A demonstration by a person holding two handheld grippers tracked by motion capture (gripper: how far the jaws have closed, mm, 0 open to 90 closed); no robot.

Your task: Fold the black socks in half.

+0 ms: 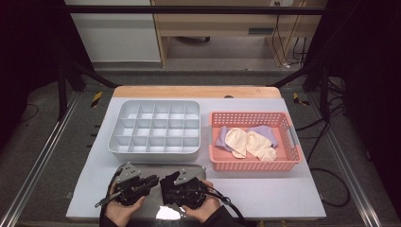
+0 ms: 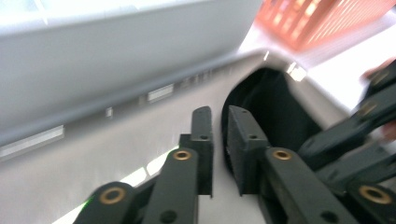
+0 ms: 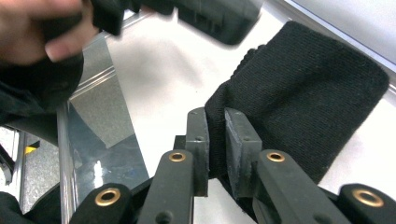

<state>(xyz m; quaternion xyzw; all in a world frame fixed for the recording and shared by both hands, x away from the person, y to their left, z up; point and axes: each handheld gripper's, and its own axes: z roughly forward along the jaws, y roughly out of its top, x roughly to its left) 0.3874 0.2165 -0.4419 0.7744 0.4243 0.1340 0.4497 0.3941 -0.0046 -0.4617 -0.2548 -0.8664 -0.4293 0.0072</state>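
Note:
A black knitted sock [image 3: 303, 88] lies near the table's front edge, between my two grippers [image 1: 166, 183]. My right gripper [image 3: 215, 116] pinches one end of it, and the fabric fills the gap between its pads. From the right it reaches toward the sock [image 1: 174, 188]. My left gripper [image 2: 220, 114] holds its jaws a narrow gap apart with bare surface showing between them. The black sock [image 2: 275, 107] sits just past its right jaw. This left gripper [image 1: 152, 180] points at the sock from the left.
A grey tray [image 1: 113, 142] divided into several compartments stands behind the grippers. To its right a pink basket [image 1: 255, 163] holds several cream and lilac socks [image 1: 248, 142]. A glossy clear sheet [image 1: 156, 168] lies under the sock.

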